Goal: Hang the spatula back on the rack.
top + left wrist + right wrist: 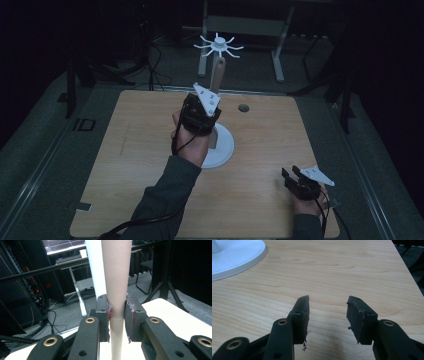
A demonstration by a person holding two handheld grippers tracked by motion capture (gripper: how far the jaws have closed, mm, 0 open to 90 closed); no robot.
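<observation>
High view: the wooden table (150, 150) lies under dim light, with the white round base (222, 147) of a stand near its middle, well inside all four edges. From the base a tan upright post (218, 75) rises, its long axis vertical, topped by a white spoked head (218, 46). The left hand-held gripper (202, 107) sits at the post above the base, the forearm reaching in from the bottom edge. Bare wood stays open to the left of the base and along the near edge. The right hand-held gripper (295, 176) rests low near the table's right near corner, close to the right edge and well apart from the stand. A small dark hole (243, 107) marks the table toward the far edge. Left gripper view: the left hand-held gripper (117, 315) is closed on the post (116, 277), both pads (109, 315) pressing its sides; the post runs straight up and down between them and widens upward. Behind it stands a white column (93, 265). Right gripper view: the right hand-held gripper (327, 312) is spread wide with nothing between its pads, bare table (337, 272) ahead; the base rim (242, 257) sits at upper left and the table edge runs at upper right.
</observation>
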